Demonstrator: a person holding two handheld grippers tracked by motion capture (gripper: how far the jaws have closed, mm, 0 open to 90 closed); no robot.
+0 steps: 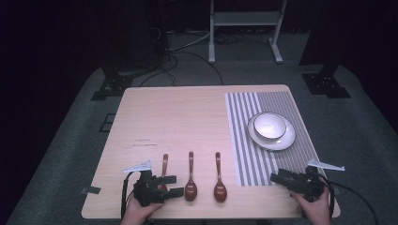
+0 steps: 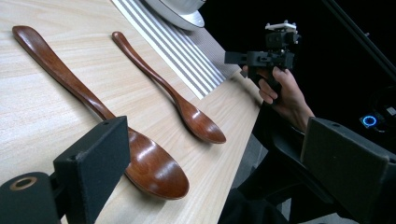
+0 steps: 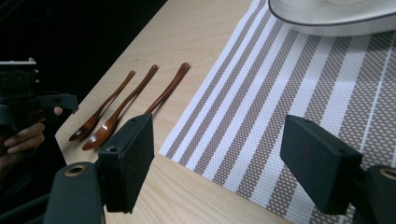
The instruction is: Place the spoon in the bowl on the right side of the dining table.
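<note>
3 wooden spoons (image 1: 191,177) at 6 o'clock; 1 bowl (image 1: 269,125) on 1 plate (image 1: 287,139) at 3 o'clock. Left gripper (image 1: 172,184) and right gripper (image 1: 277,178) both spread, empty.

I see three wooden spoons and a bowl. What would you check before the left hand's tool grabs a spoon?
1. Left gripper open: ok, fingers spread.
2. Nothing held between them: ok.
3. Aligned on the leftmost spoon: ok, its bowl end lies between the fingers.
4. Middle spoon far enough from the fingers: cannot tell.
5. Right gripper out of the way: ok, open over the striped placemat.
6. White bowl on its plate: ok.
</note>
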